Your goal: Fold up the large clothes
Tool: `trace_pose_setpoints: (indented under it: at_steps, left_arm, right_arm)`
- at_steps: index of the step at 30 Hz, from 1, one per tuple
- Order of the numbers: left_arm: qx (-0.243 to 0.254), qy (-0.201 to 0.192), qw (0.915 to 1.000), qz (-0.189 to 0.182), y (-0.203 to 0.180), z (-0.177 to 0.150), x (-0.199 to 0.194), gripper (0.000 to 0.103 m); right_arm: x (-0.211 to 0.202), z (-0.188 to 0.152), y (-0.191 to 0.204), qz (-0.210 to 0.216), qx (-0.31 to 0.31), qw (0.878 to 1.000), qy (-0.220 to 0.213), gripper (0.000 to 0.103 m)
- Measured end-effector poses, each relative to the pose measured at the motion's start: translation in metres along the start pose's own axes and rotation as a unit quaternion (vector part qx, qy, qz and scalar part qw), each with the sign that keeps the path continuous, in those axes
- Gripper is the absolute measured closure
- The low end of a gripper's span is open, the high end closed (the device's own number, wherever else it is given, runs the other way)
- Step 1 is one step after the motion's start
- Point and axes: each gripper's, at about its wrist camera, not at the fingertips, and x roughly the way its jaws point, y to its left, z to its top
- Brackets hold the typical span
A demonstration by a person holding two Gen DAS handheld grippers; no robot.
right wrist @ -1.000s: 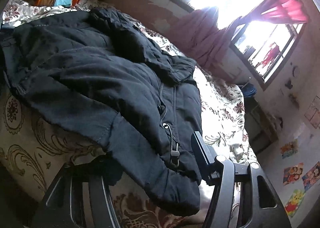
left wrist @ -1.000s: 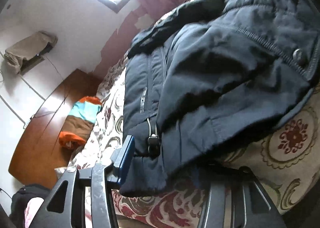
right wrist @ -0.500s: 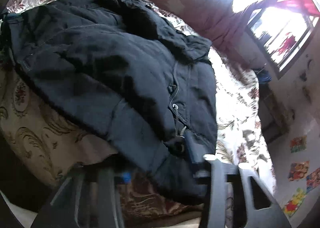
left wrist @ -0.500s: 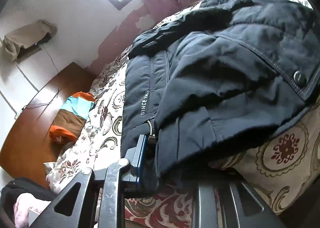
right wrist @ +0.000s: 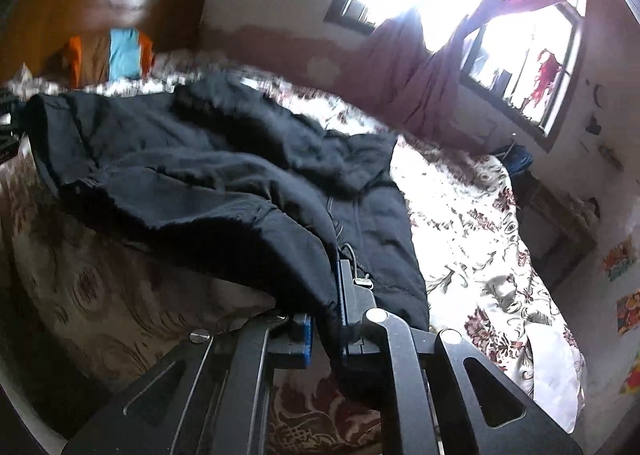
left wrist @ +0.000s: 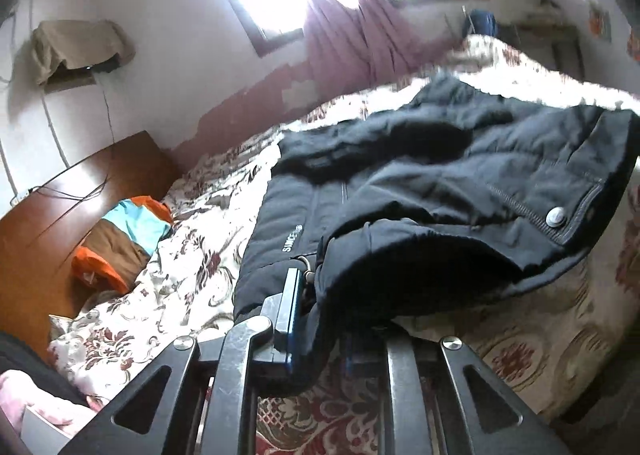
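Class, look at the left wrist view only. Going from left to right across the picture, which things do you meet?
Wooden headboard → orange and blue folded cloth → flowered bedspread → left gripper closing on the hem → black jacket → its metal snap button.

Both grippers are black metal frames with triangular cut-outs and silver round screw heads; the left gripper [left wrist: 320,319] and right gripper [right wrist: 326,319] carry blue pads.
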Motion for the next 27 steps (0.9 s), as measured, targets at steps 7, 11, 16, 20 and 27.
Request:
trace_pose_setpoints:
  at_steps: [7, 11, 16, 20, 27]
  left_arm:
    - [-0.014, -0.05, 0.9986, -0.011, 0.017, 0.012, -0.045, 0.091]
    - [-0.007, -0.067, 0.9976, -0.016, 0.021, 0.014, -0.074, 0.092]
    - [-0.026, -0.089, 0.9954, -0.021, 0.033, 0.016, -0.107, 0.093]
    - [-0.066, -0.116, 0.9907, -0.028, 0.049, 0.021, -0.13, 0.094]
    - [-0.084, -0.139, 0.9864, -0.025, 0.062, 0.037, -0.145, 0.095]
  right_arm:
    - [-0.059, 0.005, -0.015, -0.006, 0.028, 0.997, -0.066, 0.096]
    - [-0.084, 0.007, -0.026, -0.008, 0.036, 0.995, -0.094, 0.097]
    - [-0.124, 0.008, -0.034, -0.005, 0.052, 0.989, -0.138, 0.097]
    - [-0.146, 0.015, -0.04, -0.006, 0.061, 0.983, -0.173, 0.097]
    - [-0.153, 0.022, -0.047, -0.008, 0.084, 0.975, -0.205, 0.097]
